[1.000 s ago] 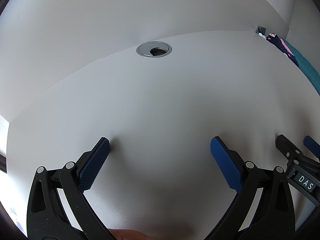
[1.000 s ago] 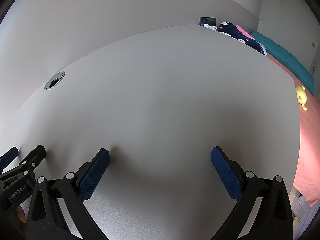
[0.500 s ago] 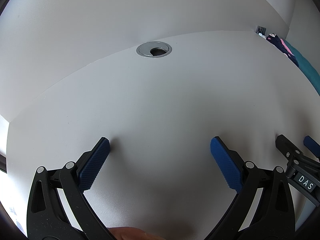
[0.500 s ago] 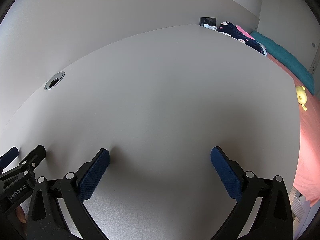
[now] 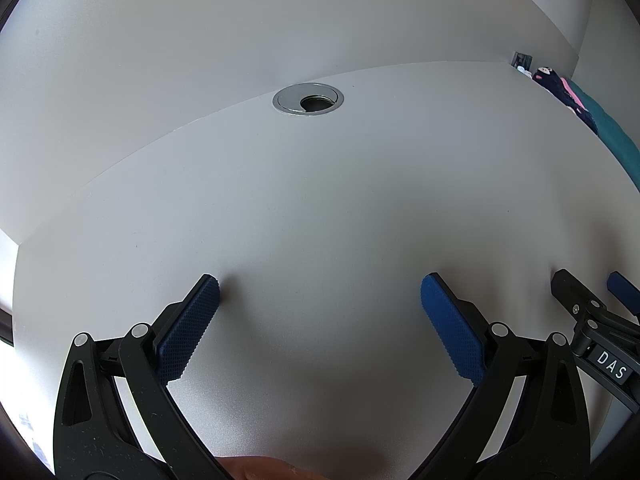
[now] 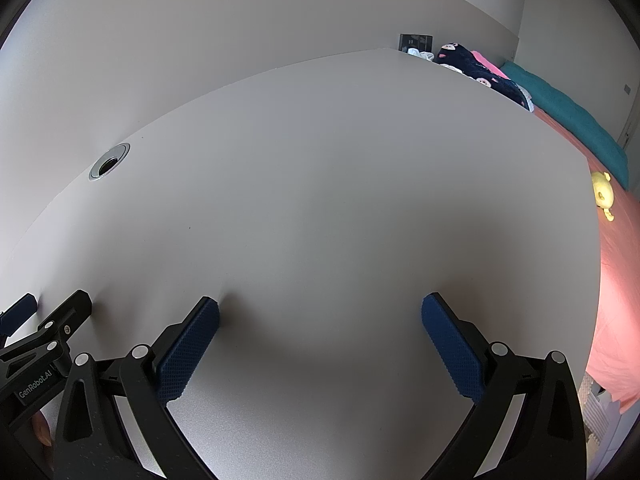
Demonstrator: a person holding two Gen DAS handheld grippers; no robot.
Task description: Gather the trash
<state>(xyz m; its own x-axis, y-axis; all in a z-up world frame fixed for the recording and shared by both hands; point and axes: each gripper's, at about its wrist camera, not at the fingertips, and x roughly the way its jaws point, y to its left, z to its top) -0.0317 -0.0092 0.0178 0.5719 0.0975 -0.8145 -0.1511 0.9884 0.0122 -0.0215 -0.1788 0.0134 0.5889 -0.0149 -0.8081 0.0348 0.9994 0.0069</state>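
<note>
Left gripper (image 5: 320,286) sits on the white desk (image 5: 320,208) with jaws spread wide, holding nothing. Ahead of it, a silver grommet (image 5: 308,99) lies at the desk's back edge. Right gripper (image 6: 320,310) rests beside it, likewise spread and empty. No trash shows in either view. Farther right lie dark clothes (image 6: 476,66), a teal blanket (image 6: 576,120) and a yellow toy (image 6: 604,194) on a pink bed (image 6: 616,280).

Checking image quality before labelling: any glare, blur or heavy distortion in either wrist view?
Left wrist: strong fisheye bowing of the white desk edge, bright overexposure at lower left, silver round cable grommet sharp. Right wrist: same barrel distortion, soft shadow ahead of the right gripper, pink bedspread washed out at right; no motion blur.
</note>
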